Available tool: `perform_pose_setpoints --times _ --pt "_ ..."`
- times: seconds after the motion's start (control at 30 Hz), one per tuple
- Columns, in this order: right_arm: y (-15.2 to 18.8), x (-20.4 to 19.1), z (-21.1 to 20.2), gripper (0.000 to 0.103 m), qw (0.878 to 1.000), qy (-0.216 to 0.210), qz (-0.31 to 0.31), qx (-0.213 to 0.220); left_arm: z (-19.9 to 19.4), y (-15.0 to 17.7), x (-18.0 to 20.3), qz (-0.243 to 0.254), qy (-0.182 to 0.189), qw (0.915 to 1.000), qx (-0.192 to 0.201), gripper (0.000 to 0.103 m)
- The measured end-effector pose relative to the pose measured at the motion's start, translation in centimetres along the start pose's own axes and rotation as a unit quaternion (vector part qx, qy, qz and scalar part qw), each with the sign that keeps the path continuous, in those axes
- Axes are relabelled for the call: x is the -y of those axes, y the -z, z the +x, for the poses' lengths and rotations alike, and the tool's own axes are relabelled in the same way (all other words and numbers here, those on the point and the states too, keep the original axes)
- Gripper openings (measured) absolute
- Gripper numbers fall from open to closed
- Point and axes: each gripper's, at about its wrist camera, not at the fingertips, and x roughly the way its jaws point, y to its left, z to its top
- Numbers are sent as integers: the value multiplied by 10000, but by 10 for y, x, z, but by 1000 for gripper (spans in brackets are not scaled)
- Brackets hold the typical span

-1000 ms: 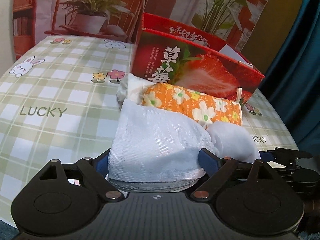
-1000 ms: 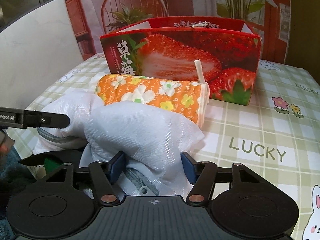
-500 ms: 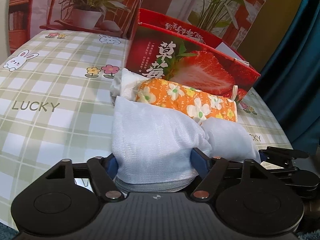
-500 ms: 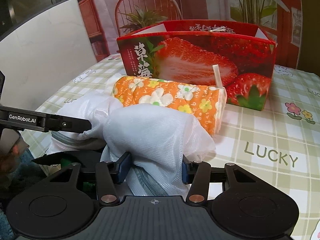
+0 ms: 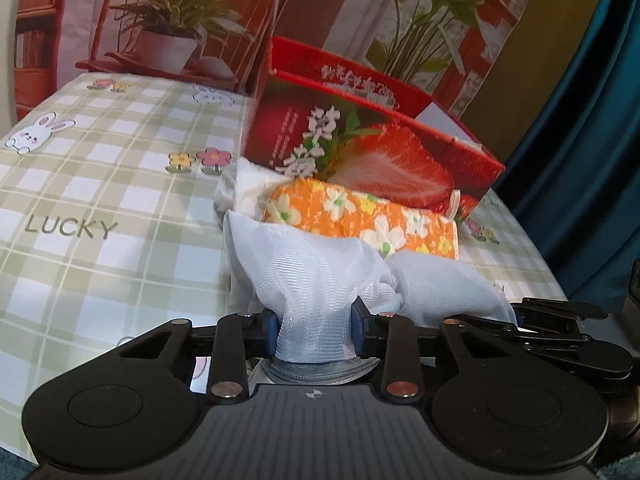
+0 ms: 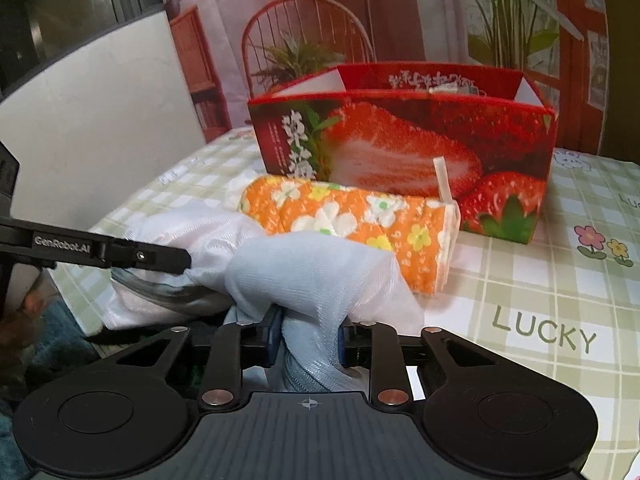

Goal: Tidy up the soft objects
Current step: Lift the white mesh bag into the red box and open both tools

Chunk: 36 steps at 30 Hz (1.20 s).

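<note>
Pinching in from both sides, the left gripper (image 5: 314, 330) has its blue pads pressed into a gathered fold of the pale blue mesh bag (image 5: 320, 276), and its jaws are closing on that fabric; the right gripper (image 6: 306, 338) does the same at the bag's other end, its jaws also closing with a bunched neck of the mesh squeezed between them. The mesh bag lies at the near edge of the table (image 5: 100, 184), which wears a green checked cloth printed with "LUCKY", rabbits and small flowers. A grey zipper edge of the bag shows just under each gripper's fingers. In the right wrist view the left gripper's black arm (image 6: 108, 250) reaches in from the left and ends against the bag's far bulge. Just behind the bag, touching it, lies an orange floral roll (image 6: 352, 220) on its side, with a cream loop sticking up at its right end. A bit of white cloth (image 5: 250, 188) peeks out at the roll's left end. Behind these stands an open red strawberry box (image 6: 404, 148), upright, close to the roll. A printed backdrop with a chair and potted plants rises beyond the table
</note>
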Motion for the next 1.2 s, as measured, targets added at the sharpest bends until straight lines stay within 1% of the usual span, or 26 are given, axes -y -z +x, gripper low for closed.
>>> perform_pose_setpoints --times 0.07,0.23,0.37,0.57,0.7,0.93,1.0,1.13,1.2 --pt "-4 -2 -6 19 9999 -58 -40 125 -8 -5 1 32 0 9999 142 35" --pt "-17 -10 -22 18 9982 -149 -306 504 -30 -21 8 163 20 9982 580 35" --pt "-28 -12 -34 18 9958 -110 -476 770 -39 -32 21 374 -7 9964 758 35" --pt "-41 -8 -45 18 9937 -30 -534 986 -43 -49 37 691 -19 9940 847 35" --pt "-54 -5 -51 18 9917 43 -638 1111 -41 -65 47 892 -39 9916 936 35" --pt "-96 5 -59 18 9850 227 -940 1431 -37 -100 68 1257 -87 9836 1286 36" --pt "-109 8 -59 18 9830 292 -1023 1497 -30 -114 75 1252 -108 9830 1337 37" --pt "-141 20 -57 18 9791 394 -1140 1635 -8 -146 84 1105 -86 9846 1351 38" --pt "-157 28 -52 18 9780 471 -1177 1655 3 -161 81 1049 -90 9847 1389 38"
